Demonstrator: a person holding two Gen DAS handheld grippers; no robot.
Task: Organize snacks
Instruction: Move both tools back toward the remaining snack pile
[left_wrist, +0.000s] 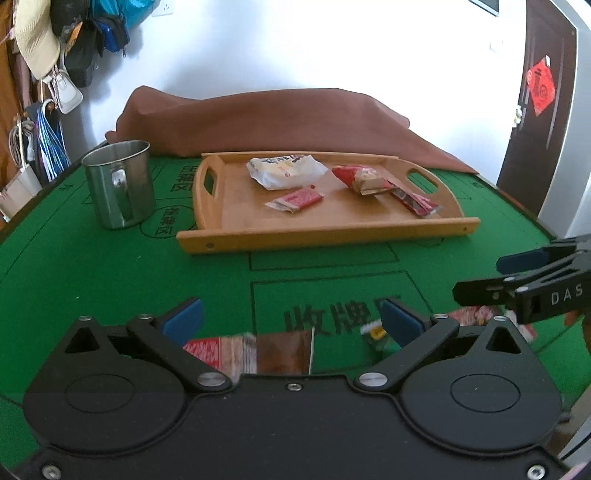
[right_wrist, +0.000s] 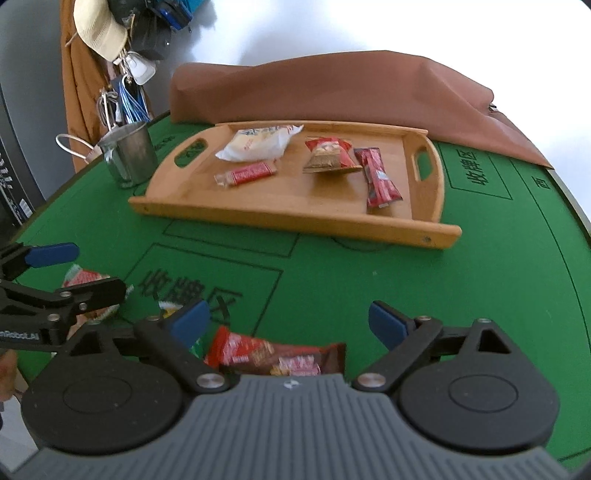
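Left wrist view shows both the left gripper (left_wrist: 291, 317) and right gripper (right_wrist: 288, 319) spread wide, empty, over loose snack packets (right_wrist: 277, 356) lying nearside of the wooden tray (left_wrist: 325, 232), which holds four more.

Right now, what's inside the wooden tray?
Four snacks lie in the wooden tray: a white packet, a small red bar, a red-gold pouch and a long red packet. Anything beneath them is hidden.
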